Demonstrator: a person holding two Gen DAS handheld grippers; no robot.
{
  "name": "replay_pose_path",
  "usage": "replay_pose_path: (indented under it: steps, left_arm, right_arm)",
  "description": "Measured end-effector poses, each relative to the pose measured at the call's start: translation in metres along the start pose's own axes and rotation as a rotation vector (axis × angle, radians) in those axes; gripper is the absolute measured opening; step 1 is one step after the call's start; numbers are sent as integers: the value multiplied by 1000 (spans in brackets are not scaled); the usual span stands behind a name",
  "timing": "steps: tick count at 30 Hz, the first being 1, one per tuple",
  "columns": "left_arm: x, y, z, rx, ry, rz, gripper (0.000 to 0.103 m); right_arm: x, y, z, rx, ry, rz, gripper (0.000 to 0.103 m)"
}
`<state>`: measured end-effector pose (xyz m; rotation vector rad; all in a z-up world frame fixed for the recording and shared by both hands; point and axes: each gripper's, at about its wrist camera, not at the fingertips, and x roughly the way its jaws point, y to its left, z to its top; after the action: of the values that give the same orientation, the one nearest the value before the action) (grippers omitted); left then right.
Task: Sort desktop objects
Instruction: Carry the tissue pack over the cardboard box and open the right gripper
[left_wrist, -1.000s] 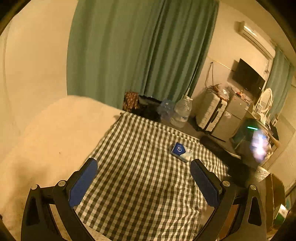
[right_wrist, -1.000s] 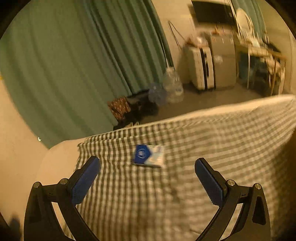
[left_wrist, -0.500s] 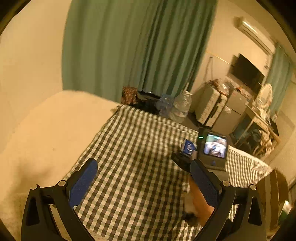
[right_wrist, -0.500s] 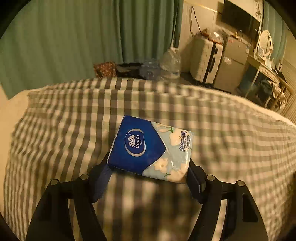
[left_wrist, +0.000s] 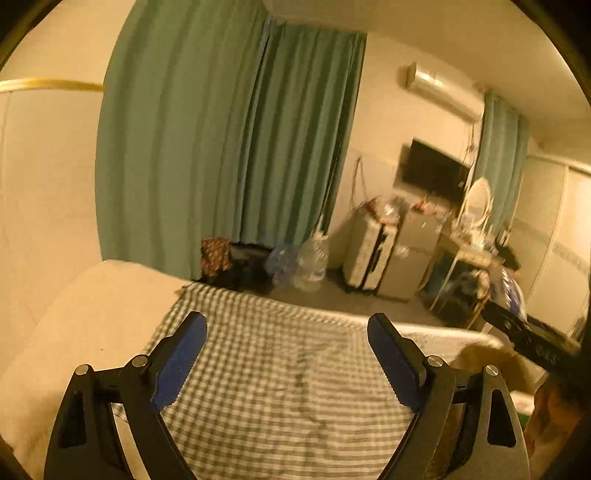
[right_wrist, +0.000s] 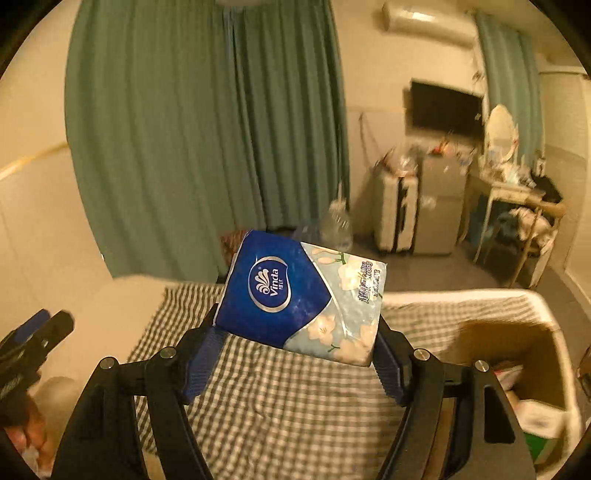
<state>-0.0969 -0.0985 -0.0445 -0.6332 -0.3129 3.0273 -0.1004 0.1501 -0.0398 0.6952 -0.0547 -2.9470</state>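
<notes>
My right gripper (right_wrist: 295, 354) is shut on a blue and floral Vinda tissue pack (right_wrist: 299, 295) and holds it in the air above the green checked cloth (right_wrist: 280, 406). The pack and that gripper also show at the far right of the left wrist view (left_wrist: 511, 291), blurred. My left gripper (left_wrist: 288, 358) is open and empty above the checked cloth (left_wrist: 280, 376). It also appears at the left edge of the right wrist view (right_wrist: 33, 332).
An open cardboard box (right_wrist: 554, 354) with items inside stands at the right of the cloth. Beyond the cloth are green curtains (right_wrist: 207, 129), water bottles (left_wrist: 310, 262), a suitcase (left_wrist: 371, 254) and a cluttered desk (right_wrist: 517, 192).
My right gripper has lifted the tissue pack off the cloth and carried it up and to the right. My left gripper has tilted upward and stays open.
</notes>
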Motion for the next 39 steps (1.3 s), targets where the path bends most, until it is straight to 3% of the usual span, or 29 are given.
replay_pose_path:
  steps: [4,9,12,18,22,25,26,30,34,39]
  left_arm:
    - [-31,-52,6,-4,-48,-27,92]
    - [-32,-129,1,81,-30,-96,92]
    - [-16,-174,-10,131,0,-151,92]
    - [46,-255,-45,205,76,-248,92]
    - [94,-286,-78,238,131,-253,92]
    - [129,-294,-99,231,183,-232,92]
    - [138,-295,-105,224,203,-227,92]
    - [146,-299,-119,232,224,-225,92]
    - [126,-290,-110,247,207,-224,92]
    - [75,-267,-73,263,131,-209,102]
  right_arm:
    - [-48,-39,0,0,-52,-74,73]
    - [-69,-102,-32,43,-29,-135,73]
    - [-56,-134,-49,32,-5,-185,73]
    - [10,-190,-63,16,73,-276,73]
    - [55,-219,-92,-5,192,-311,75]
    - [76,-231,-111,22,262,-287,78]
    - [78,-236,-114,26,264,-293,84]
    - [65,-242,-111,64,193,-308,100]
    - [46,-241,-98,70,147,-317,100]
    - [-1,-237,-69,126,38,-282,103]
